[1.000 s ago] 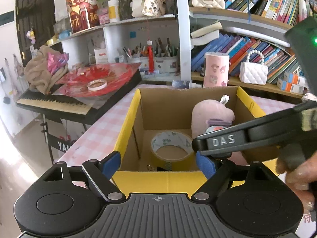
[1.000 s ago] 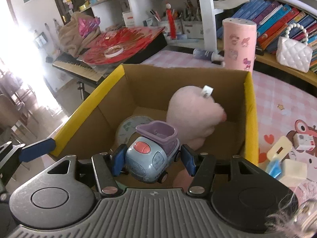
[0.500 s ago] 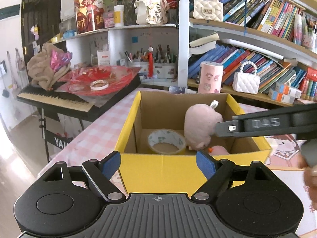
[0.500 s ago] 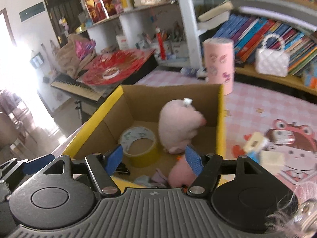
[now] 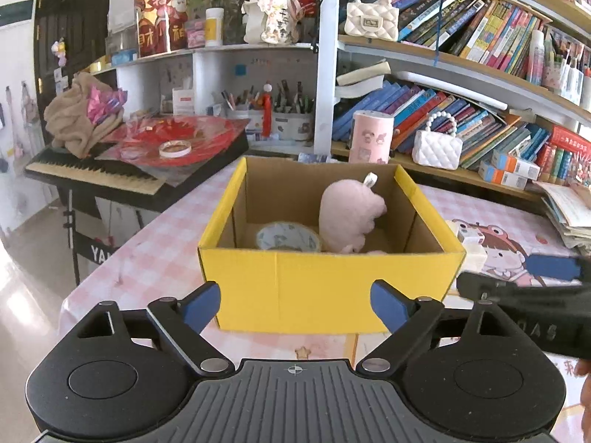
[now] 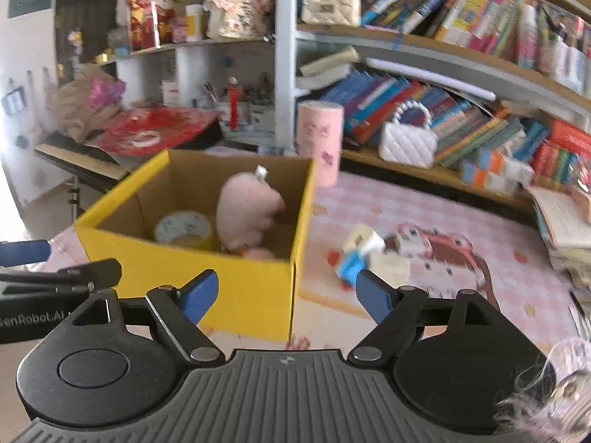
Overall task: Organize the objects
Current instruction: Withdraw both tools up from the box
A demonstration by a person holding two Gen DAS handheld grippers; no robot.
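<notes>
A yellow cardboard box stands on the pink checked table. Inside it a pink plush toy leans beside a roll of tape. The toy car is hidden in the box. My left gripper faces the box's near wall, jaws opening, nothing between them. My right gripper is at the box's near right corner, its jaws opening and empty. Loose small items lie on the table right of the box.
A pink cylinder stands behind the box. Bookshelves with books and white handbags line the back. A keyboard under red sheets is at the left. A stack of papers lies at the right edge.
My right gripper let go of the blue toy car inside the box, opened and drew back out to the right. My left gripper pulled back from the box.
</notes>
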